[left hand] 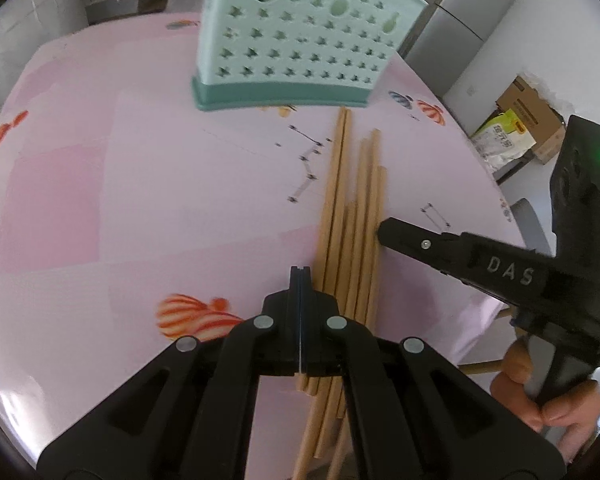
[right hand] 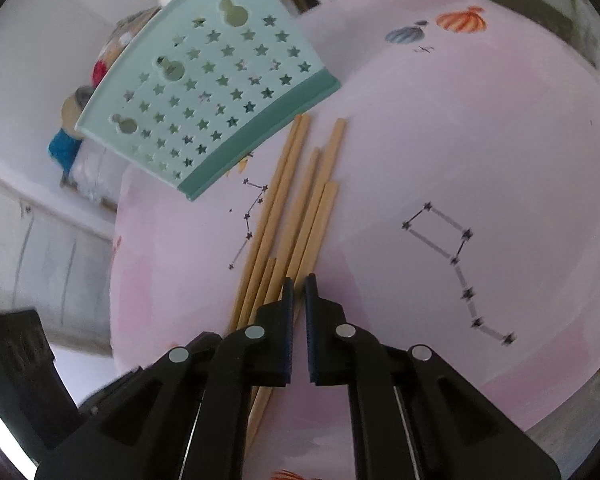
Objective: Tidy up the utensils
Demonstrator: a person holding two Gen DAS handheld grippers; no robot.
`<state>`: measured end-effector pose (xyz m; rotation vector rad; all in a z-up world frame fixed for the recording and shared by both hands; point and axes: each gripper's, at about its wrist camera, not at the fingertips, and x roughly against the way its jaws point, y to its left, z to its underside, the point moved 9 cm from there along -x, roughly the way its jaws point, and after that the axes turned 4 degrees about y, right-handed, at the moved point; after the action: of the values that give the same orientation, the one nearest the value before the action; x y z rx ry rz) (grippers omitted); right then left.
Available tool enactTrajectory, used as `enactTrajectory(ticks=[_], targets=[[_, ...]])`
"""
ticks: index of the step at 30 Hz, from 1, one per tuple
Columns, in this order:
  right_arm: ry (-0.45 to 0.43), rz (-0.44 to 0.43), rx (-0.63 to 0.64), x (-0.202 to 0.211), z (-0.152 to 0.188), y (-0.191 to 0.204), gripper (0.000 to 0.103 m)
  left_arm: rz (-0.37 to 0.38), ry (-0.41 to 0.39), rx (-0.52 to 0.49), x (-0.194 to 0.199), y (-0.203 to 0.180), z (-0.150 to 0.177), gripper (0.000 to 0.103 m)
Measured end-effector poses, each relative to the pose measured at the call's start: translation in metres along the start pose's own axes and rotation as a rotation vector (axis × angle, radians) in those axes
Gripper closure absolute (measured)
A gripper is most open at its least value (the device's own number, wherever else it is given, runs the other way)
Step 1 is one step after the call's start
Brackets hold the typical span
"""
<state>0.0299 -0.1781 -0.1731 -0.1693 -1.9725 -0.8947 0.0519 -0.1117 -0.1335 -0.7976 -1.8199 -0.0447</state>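
Several wooden chopsticks (left hand: 352, 220) lie side by side on the pink tablecloth (left hand: 140, 208), pointing toward a mint-green utensil holder (left hand: 300, 40) with star-shaped holes that stands at the far side. My left gripper (left hand: 300, 276) is shut and empty, just left of the bundle. My right gripper (left hand: 384, 232) reaches in from the right and touches the bundle's right edge. In the right wrist view the right gripper (right hand: 299, 284) is slightly open, its jaws low over the near part of the chopsticks (right hand: 300, 208); the holder (right hand: 208, 92) stands beyond.
The table edge (left hand: 500, 200) curves away on the right, with a grey fridge (left hand: 460, 20) and a cardboard box (left hand: 532, 116) beyond it. A chair part (left hand: 480, 368) shows under the right hand. Clutter (right hand: 72, 136) sits past the table's far left in the right wrist view.
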Motion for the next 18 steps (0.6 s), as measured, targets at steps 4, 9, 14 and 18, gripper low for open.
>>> enactTrajectory(ticks=[4, 9, 14, 18], targets=[[0.028, 0.004, 0.099, 0.005, -0.003, -0.006, 0.098, 0.043, 0.024, 0.012, -0.008, -0.015, 0.002, 0.103], [0.052, 0.002, 0.187, 0.015, -0.01, -0.023, 0.099, 0.105, 0.051, 0.022, -0.02, -0.039, 0.006, 0.103], [0.057, -0.026, 0.233, 0.022, -0.023, -0.042, 0.099, 0.147, 0.057, -0.011, -0.034, -0.066, 0.006, 0.103], [0.053, -0.045, 0.265, 0.022, -0.03, -0.045, 0.099, 0.182, 0.062, -0.017, -0.038, -0.069, 0.003, 0.103]])
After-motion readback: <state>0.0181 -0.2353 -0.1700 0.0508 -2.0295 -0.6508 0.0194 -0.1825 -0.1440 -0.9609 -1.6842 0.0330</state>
